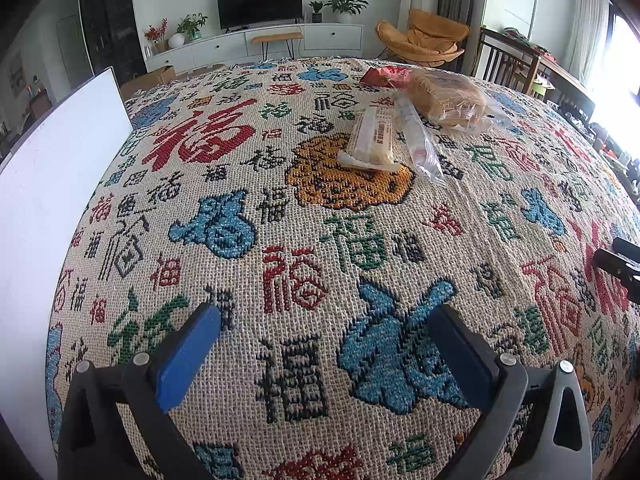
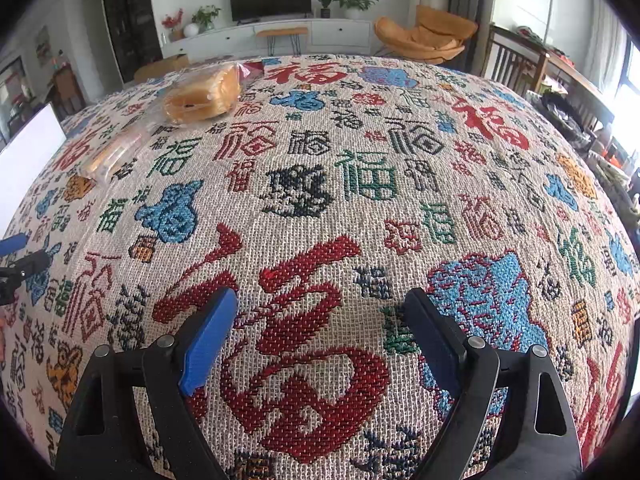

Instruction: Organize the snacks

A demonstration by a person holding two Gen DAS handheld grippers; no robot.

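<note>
Both tongs, left tongs (image 1: 328, 330) and right tongs (image 2: 320, 314), gape wide, empty. Risk: crushing bagged bread loaf (image 1: 448, 98); crinkly wrapped biscuit pack (image 1: 370, 136) slipping.

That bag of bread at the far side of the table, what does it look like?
The bag of bread is a golden-brown sliced loaf in a clear, crinkled plastic bag, lying on its side on the patterned tablecloth. A red packet lies right behind it, and a clear wrapped snack lies against its near side. Nothing grips it.

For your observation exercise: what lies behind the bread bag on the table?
Behind the bread bag a red packet pokes out on the cloth. The bag covers part of it, so its full shape stays unseen.
</note>
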